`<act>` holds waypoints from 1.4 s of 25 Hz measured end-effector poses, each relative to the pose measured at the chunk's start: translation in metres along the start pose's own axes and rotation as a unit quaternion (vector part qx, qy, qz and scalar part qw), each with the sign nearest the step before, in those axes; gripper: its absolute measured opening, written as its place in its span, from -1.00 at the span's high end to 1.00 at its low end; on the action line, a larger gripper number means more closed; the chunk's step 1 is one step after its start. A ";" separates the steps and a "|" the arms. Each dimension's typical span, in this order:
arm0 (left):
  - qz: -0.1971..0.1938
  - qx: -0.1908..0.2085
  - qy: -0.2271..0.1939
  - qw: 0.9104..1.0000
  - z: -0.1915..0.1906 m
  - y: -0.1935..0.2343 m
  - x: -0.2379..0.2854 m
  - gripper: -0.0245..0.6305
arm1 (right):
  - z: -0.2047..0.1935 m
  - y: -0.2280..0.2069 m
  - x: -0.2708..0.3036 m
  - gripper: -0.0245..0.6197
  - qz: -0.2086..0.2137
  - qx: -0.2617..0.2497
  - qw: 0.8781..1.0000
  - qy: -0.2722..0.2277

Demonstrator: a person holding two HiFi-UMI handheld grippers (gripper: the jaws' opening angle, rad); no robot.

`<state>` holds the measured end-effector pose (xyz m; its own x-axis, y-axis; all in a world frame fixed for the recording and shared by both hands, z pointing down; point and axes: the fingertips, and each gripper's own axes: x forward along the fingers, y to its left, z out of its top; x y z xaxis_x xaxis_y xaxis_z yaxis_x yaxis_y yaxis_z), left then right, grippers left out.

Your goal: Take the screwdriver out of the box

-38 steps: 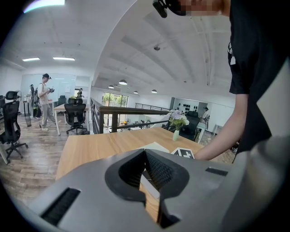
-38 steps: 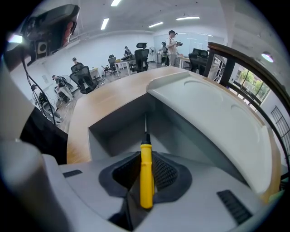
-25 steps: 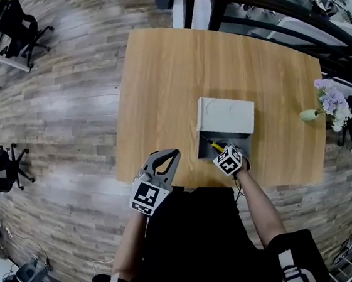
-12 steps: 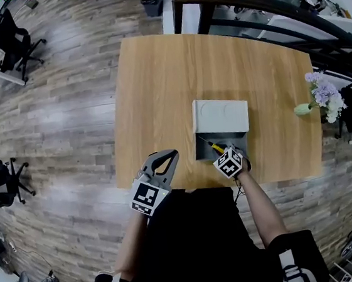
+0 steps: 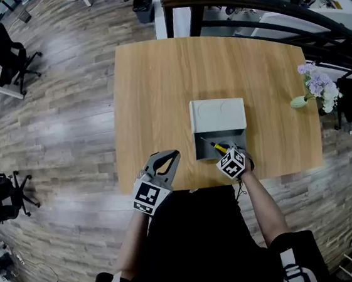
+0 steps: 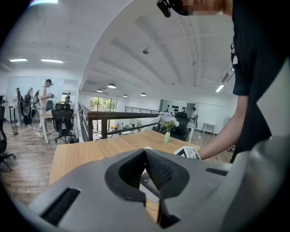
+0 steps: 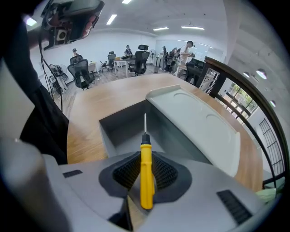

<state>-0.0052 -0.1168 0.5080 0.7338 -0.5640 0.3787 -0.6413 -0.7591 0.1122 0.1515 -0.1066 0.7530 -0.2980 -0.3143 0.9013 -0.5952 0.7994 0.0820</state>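
Big wooden table [image 5: 158,95] on a plank floor [image 5: 55,132], with a little vase [image 5: 298,102] of purple flowers at its right edge. Black office chair [image 5: 12,58] off left, dark railing [image 5: 242,0] and a bin [image 5: 142,7] past the far side.

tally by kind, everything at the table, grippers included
screwdriver: 1
box: 1
vase of flowers: 1
grippers: 2 (left gripper, right gripper)
total: 5
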 end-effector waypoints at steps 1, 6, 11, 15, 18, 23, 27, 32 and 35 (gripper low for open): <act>-0.002 0.001 0.001 1.000 0.000 0.000 -0.001 0.85 | 0.001 0.000 -0.002 0.65 -0.003 0.002 1.000 -0.002; -0.018 0.004 -0.002 1.000 -0.002 -0.004 0.000 0.85 | 0.007 -0.002 -0.012 0.65 -0.018 0.006 1.000 -0.020; -0.037 0.015 -0.002 0.999 -0.001 -0.009 0.002 0.85 | 0.013 0.000 -0.027 0.65 -0.034 0.017 0.999 -0.036; -0.051 0.019 -0.006 0.998 0.000 -0.010 0.004 0.85 | 0.014 0.001 -0.032 0.65 -0.047 0.027 0.998 -0.041; -0.063 0.022 -0.004 0.998 -0.004 -0.010 0.004 0.85 | 0.017 0.002 -0.037 0.65 -0.059 0.036 0.996 -0.048; -0.079 0.033 0.001 0.996 -0.008 -0.006 0.001 0.85 | 0.027 0.004 -0.051 0.65 -0.079 0.066 0.992 -0.068; -0.088 0.034 0.000 0.996 -0.009 -0.001 0.003 0.85 | 0.039 0.012 -0.060 0.65 -0.082 0.061 0.992 -0.078; -0.096 0.036 -0.010 0.995 -0.002 -0.002 0.009 0.85 | 0.060 0.021 -0.075 0.65 -0.077 0.082 0.987 -0.115; -0.100 0.037 -0.016 0.994 0.002 -0.008 0.012 0.85 | 0.068 0.023 -0.086 0.65 -0.074 0.093 0.983 -0.141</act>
<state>0.0093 -0.1179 0.5102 0.8524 -0.4083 0.3265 -0.4645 -0.8781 0.1147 0.1129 -0.0959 0.6483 -0.3767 -0.5701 0.7301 -0.7661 0.6348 0.1005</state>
